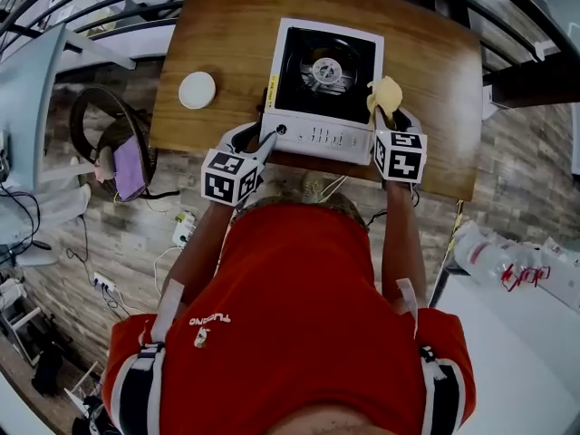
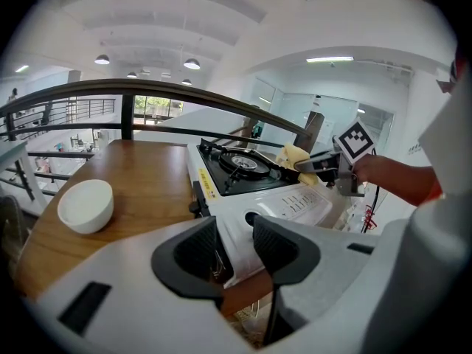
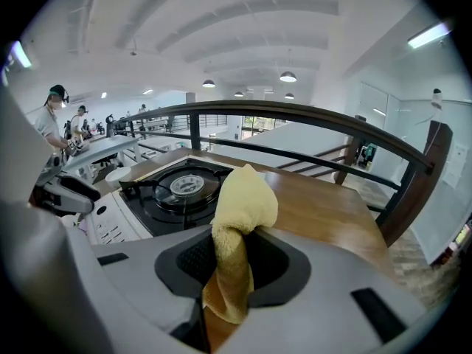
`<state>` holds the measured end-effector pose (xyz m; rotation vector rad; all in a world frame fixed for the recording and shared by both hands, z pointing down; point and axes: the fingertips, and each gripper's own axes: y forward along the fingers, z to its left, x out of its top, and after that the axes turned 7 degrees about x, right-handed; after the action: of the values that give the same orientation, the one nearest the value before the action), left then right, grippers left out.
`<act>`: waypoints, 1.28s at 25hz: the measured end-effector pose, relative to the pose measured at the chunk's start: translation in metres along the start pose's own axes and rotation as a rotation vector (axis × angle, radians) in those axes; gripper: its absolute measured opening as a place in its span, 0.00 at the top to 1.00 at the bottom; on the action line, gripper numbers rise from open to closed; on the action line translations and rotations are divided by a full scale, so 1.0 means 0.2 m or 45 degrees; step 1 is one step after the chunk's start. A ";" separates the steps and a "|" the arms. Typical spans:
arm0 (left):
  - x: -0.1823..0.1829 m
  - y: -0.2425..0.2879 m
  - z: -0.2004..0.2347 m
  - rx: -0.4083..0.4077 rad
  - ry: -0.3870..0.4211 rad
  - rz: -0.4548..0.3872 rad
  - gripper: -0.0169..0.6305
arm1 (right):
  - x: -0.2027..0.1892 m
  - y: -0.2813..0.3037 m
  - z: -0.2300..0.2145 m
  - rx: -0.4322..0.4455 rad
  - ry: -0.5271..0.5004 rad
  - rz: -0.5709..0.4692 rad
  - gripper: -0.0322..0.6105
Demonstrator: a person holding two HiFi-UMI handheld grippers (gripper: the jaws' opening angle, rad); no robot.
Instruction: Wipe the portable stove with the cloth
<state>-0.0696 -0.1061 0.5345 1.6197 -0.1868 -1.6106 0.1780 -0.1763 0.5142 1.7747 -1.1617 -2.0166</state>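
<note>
The white portable stove [image 1: 326,89] with a black burner top stands in the middle of the wooden table [image 1: 227,34]. My left gripper [image 1: 268,143] is at the stove's front left corner. In the left gripper view the jaws [image 2: 234,253] are shut on that corner of the stove [image 2: 243,172]. My right gripper [image 1: 388,114] is at the stove's right front edge, shut on a yellow cloth [image 1: 385,93]. In the right gripper view the cloth [image 3: 240,205] bulges up out of the jaws [image 3: 232,264] and hangs over the table just right of the stove [image 3: 173,190].
A white bowl [image 1: 197,90] sits on the table left of the stove, also visible as the bowl [image 2: 86,205] in the left gripper view. A dark railing [image 3: 295,116] runs behind the table. Cables and a bag [image 1: 127,166] lie on the floor at the left.
</note>
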 end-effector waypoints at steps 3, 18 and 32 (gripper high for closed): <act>0.00 0.00 0.00 0.000 0.000 0.010 0.73 | 0.04 0.06 -0.04 0.006 -0.025 0.006 0.78; 0.00 0.00 0.00 0.009 -0.010 0.037 0.73 | 0.32 0.36 -0.30 0.034 -0.153 0.011 0.78; 0.01 0.01 0.00 0.003 -0.021 0.046 0.73 | 0.51 0.59 -0.44 0.164 -0.442 0.084 0.78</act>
<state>-0.0691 -0.1089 0.5336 1.5967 -0.2255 -1.5973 0.1939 -0.3544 0.5206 1.4512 -1.4565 -2.3192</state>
